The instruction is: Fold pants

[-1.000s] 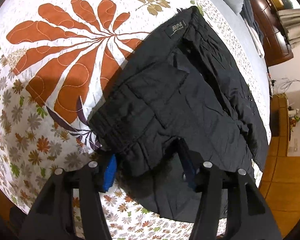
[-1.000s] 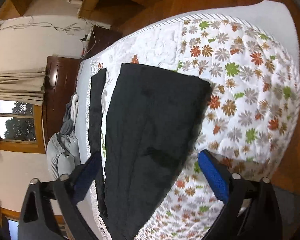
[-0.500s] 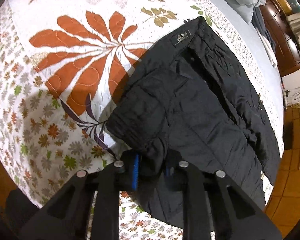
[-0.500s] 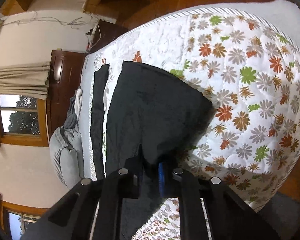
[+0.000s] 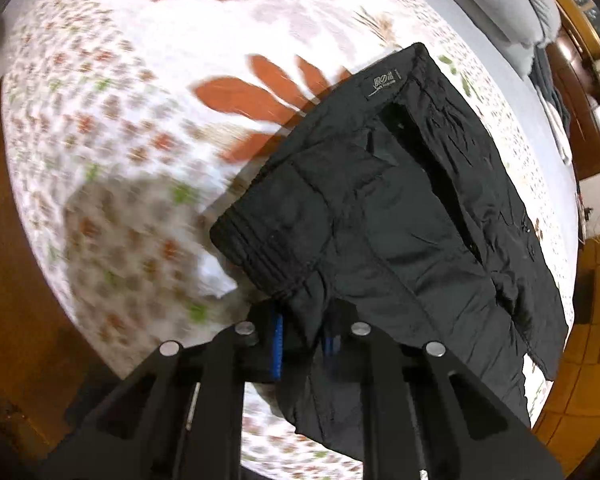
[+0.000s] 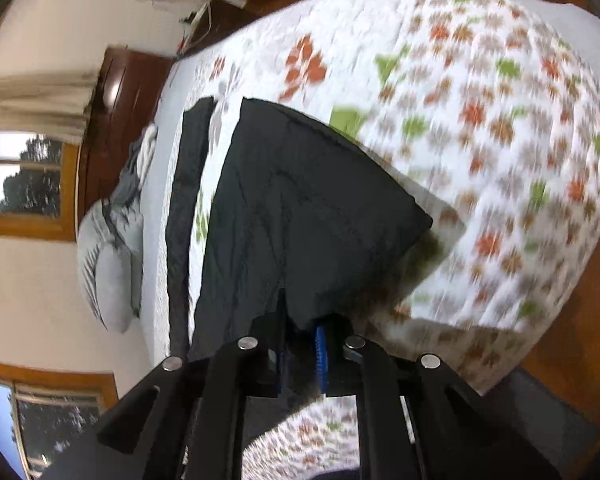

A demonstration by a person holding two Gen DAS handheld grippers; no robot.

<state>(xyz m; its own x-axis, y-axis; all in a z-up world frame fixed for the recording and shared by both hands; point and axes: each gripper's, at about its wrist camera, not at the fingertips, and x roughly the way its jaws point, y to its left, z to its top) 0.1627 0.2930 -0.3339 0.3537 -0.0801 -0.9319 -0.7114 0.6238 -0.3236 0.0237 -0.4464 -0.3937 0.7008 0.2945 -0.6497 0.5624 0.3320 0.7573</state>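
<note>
Our left hand-held gripper (image 5: pixel 303 342) is clamped on the waistband corner of the black pants (image 5: pixel 400 220), which stretch toward two o'clock across the flowered bed (image 5: pixel 120 100). Our right hand-held gripper (image 6: pixel 300 354) pinches the hem end of the pants (image 6: pixel 300 208), lifted at six o'clock. We judge the fold barely begun; bringing the ends together remains.

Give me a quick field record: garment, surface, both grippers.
garment: black pants, partly lifted off the bed
surface: floral quilt on the bed
left gripper: shut on the pants' waistband end
right gripper: shut on a pants edge
other: grey pillow near the headboard
</note>
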